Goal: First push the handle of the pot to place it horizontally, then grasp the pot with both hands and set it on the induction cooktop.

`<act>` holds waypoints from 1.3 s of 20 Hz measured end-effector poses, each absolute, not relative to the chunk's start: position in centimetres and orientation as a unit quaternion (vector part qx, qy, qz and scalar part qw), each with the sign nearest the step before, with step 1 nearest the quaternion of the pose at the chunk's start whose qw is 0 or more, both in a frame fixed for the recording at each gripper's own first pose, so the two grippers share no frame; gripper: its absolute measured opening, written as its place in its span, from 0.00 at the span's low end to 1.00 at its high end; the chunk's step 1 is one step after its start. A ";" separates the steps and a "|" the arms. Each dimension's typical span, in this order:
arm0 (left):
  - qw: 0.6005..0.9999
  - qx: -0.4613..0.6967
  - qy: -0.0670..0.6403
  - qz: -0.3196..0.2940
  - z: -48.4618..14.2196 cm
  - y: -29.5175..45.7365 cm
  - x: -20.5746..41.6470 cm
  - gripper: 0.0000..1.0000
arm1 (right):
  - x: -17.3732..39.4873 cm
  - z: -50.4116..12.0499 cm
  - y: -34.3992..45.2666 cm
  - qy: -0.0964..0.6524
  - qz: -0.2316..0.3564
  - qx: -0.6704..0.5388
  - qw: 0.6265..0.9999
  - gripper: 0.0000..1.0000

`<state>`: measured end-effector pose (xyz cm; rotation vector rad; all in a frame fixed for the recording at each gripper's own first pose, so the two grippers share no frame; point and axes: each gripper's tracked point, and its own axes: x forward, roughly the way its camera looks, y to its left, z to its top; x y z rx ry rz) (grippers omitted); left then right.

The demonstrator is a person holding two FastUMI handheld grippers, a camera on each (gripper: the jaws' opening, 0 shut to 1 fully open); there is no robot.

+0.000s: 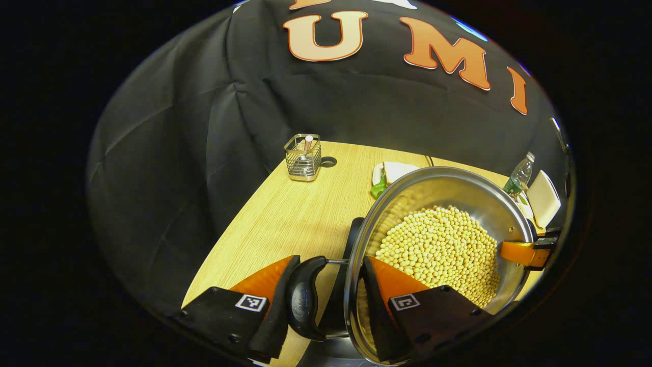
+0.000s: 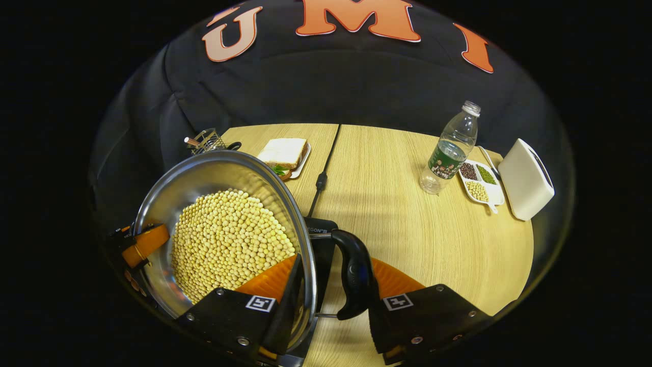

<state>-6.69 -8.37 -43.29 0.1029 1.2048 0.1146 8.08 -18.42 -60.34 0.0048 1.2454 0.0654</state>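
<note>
A steel pot (image 1: 458, 188) (image 2: 204, 178) holds a heap of yellow soybeans (image 1: 443, 250) (image 2: 224, 239). It sits over a black induction cooktop (image 1: 355, 230) (image 2: 321, 229); whether it rests on it I cannot tell. My left gripper (image 1: 330, 272) is shut across one black side handle (image 1: 304, 298): one finger outside the handle, the other inside the pot wall. My right gripper (image 2: 336, 270) clamps the opposite handle (image 2: 356, 275) and the rim the same way. Each gripper also shows at the pot's far rim in the other's view, the right gripper (image 1: 530, 252) and the left gripper (image 2: 142, 244).
On the wooden table (image 2: 397, 214) stand a wire basket (image 1: 303, 158) (image 2: 206, 140), a sandwich on a plate (image 1: 395, 171) (image 2: 284, 152), a water bottle (image 2: 451, 150), a divided dish of beans (image 2: 479, 183) and a white box (image 2: 527, 178). A black cable (image 2: 326, 163) runs to the cooktop.
</note>
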 end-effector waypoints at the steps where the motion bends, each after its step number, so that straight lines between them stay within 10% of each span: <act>1: 0.820 0.048 0.568 0.054 -43.2 -8.4 -6.6 0.73 | 8.1 -60.5 -18.4 0.584 0.030 0.002 0.811 0.62; 20: 0.808 0.045 0.586 0.052 -43.4 -8.3 -6.7 0.71 | 9.1 -59.0 -19.0 0.592 0.034 0.004 0.806 0.62; 26: 0.823 0.060 0.562 0.064 -43.7 -8.7 -5.5 0.88 | 8.7 -58.4 -18.5 0.581 0.063 -0.002 0.812 0.75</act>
